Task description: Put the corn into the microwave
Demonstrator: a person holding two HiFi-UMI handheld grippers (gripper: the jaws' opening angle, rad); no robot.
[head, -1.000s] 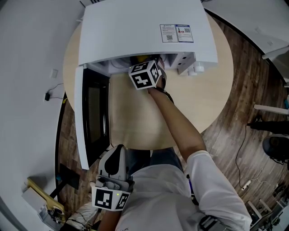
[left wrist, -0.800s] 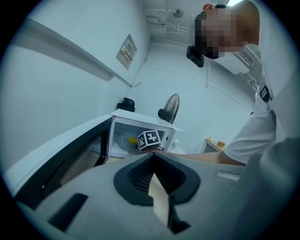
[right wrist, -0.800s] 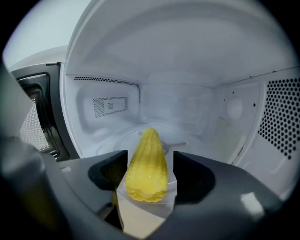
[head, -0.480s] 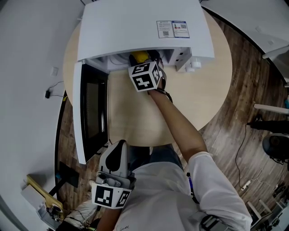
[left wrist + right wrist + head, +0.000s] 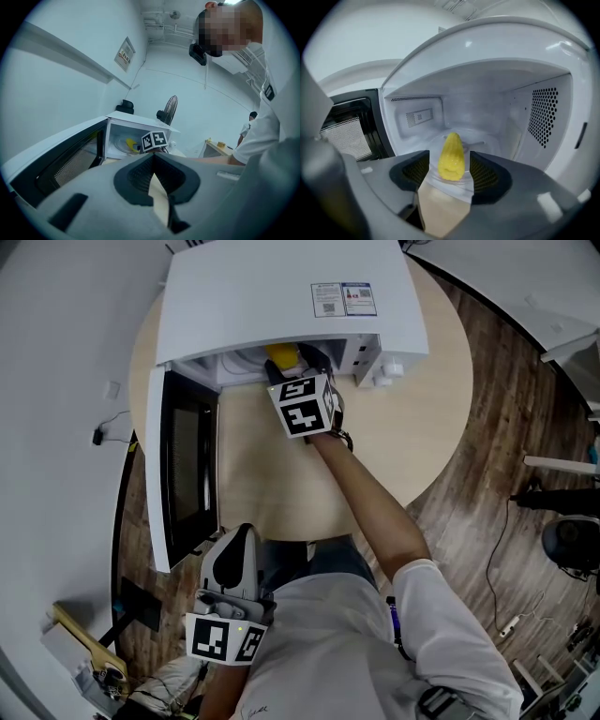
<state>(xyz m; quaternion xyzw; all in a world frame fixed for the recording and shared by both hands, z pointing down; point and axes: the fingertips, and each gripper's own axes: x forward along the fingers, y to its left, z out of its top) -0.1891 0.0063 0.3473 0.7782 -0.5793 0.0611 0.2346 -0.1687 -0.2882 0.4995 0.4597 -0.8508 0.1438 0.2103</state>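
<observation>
- Jaws of the right gripper (image 5: 449,157) stand spread at the mouth of the microwave (image 5: 281,296) and have just been closing a little. The corn (image 5: 281,354) shows between them untouched, so I'd say it has been let go.
- The corn lies on the glass plate (image 5: 483,140), mid-floor of the microwave at the tabletop's (image 5: 272,484) far edge.
- The door (image 5: 183,470) hangs wide to the left, likely waiting to be closed.
- The left gripper (image 5: 153,173), jaws pressed together on nothing, idles off the near edge.

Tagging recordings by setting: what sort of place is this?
Probably a lab or office room, not a kitchen: the microwave sits on a round table, with loose cables on the wood floor.
</observation>
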